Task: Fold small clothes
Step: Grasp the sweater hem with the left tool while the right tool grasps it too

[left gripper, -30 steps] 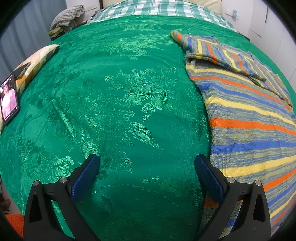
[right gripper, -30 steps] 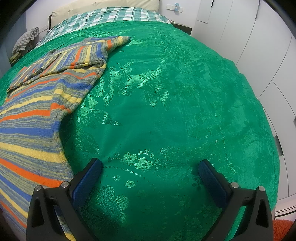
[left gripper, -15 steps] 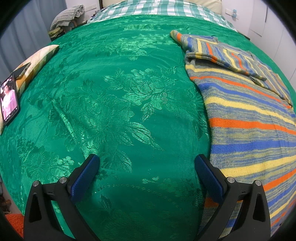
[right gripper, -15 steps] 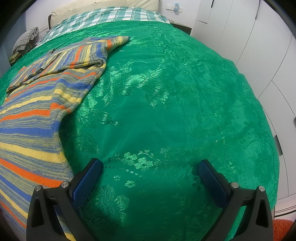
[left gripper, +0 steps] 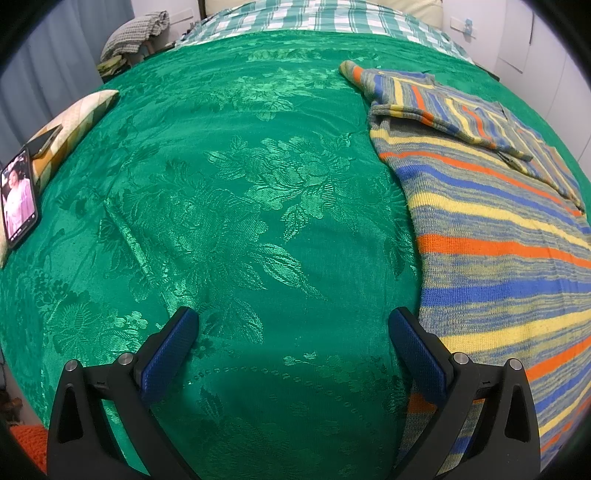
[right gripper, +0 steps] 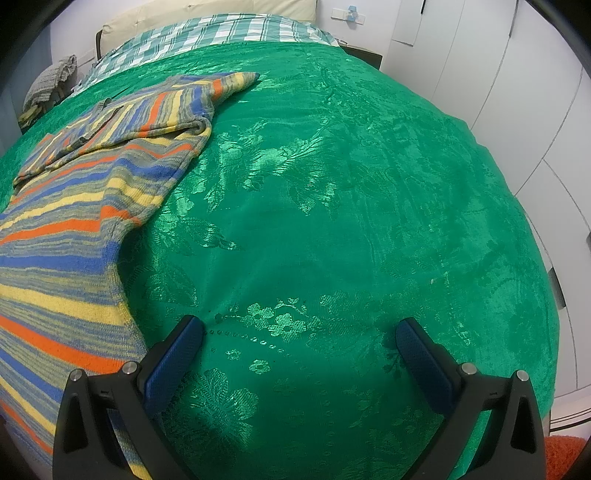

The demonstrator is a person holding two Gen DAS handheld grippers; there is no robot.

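A striped knit sweater in blue, yellow, orange and grey lies flat on the green bedspread, with a sleeve folded across its far end. It fills the right side of the left wrist view and the left side of the right wrist view. My left gripper is open and empty over bare bedspread, its right finger beside the sweater's left edge. My right gripper is open and empty, its left finger by the sweater's right edge.
The green floral bedspread covers the bed. A phone with a lit screen leans on a checked cushion at the left edge. A plaid sheet lies at the head. White wardrobe doors stand to the right.
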